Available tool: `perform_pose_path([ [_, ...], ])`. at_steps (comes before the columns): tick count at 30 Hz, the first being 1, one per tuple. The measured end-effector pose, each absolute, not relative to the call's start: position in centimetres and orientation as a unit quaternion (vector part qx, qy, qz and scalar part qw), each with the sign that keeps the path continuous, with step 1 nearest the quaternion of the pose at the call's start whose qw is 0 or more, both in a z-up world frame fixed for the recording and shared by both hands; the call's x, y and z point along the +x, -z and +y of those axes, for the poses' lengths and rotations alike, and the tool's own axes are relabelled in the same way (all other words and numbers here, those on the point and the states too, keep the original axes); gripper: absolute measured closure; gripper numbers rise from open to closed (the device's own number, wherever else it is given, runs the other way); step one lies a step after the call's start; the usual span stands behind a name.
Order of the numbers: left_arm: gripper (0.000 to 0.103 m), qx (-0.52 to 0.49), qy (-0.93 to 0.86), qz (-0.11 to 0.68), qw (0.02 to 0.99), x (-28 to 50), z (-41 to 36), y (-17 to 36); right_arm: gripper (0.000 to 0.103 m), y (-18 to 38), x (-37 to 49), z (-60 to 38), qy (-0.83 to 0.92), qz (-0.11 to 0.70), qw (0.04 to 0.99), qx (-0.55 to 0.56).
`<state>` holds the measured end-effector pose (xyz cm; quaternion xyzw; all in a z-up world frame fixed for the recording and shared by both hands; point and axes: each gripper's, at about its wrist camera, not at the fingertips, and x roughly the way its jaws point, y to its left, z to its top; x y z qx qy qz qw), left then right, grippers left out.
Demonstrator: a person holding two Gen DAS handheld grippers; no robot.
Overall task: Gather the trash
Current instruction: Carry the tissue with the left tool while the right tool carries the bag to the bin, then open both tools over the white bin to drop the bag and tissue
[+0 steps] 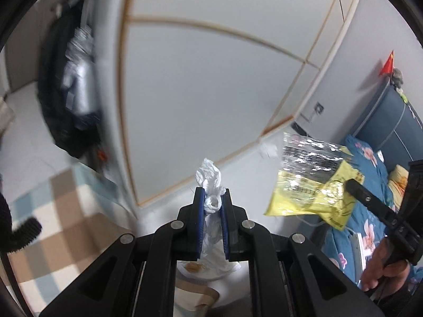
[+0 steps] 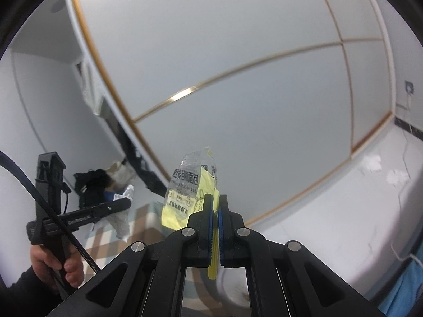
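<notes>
I have both grippers loaded. My left gripper [image 1: 211, 198] has its blue-padded fingers [image 1: 201, 211] drawn narrow and clamped on a crumpled white tissue [image 1: 210, 177], which sticks up past the fingertips and trails down behind them. My right gripper [image 2: 215, 203] has its fingers [image 2: 208, 222] pressed all but together on a yellow and clear plastic bread wrapper [image 2: 193, 185]; the printed part of the wrapper stands up above the tips and a yellow strip hangs below them.

I take the big white wardrobe [image 1: 206, 79] with gold trim lines as my landmark. Both pieces of trash hang in the air in front of its door panels. In the left wrist view the wrapper [image 1: 312, 182] sits to the right of the tissue, held by the right gripper [image 1: 354, 185], with a hand [image 1: 380, 266] gripping its handle. Right of the wardrobe lies a bed [image 1: 370, 158] with a blue flowered cover. Left of the wardrobe, dark bags [image 2: 92, 185] sit on the floor. At the foot of the wardrobe a checked mat [image 1: 66, 211] covers the floor. A white plate [image 2: 232, 290] with brown stains shows blurred beneath the right gripper.
</notes>
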<state>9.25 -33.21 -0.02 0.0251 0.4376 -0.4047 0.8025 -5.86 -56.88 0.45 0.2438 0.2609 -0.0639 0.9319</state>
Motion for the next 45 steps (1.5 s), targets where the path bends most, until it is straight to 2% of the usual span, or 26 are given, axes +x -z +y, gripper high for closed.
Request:
perform_pose_path([
  [14, 0.096, 0.043, 0.415, 0.552, 0.722, 11.3, -39.8, 10.9, 0.1, 13.4, -3.1, -60.2, 0.116, 0.403, 0.86, 0.29],
  [23, 0.096, 0.06, 0.402, 0.587, 0.7, 11.3, -41.1, 13.5, 0.1, 20.7, -1.2, -60.0, 0.107, 0.477, 0.812, 0.32],
  [34, 0.096, 0.056, 0.388, 0.617, 0.683, 11.9, -41.5, 16.0, 0.096, 25.7, 0.9, -58.4, 0.083, 0.541, 0.779, 0.305],
  [38, 0.096, 0.058, 0.387, 0.624, 0.677, 12.0, -41.8, 16.4, 0.091, 26.7, 1.0, -58.3, 0.08, 0.554, 0.77, 0.307],
  [42, 0.096, 0.059, 0.386, 0.629, 0.673, 12.0, -42.0, 16.8, 0.075, 26.7, 0.6, -58.4, 0.075, 0.553, 0.771, 0.307],
  [45, 0.096, 0.064, 0.385, 0.633, 0.669, 11.9, -42.3, 17.1, 0.074, 26.5, 0.3, -58.7, 0.079, 0.551, 0.771, 0.309],
])
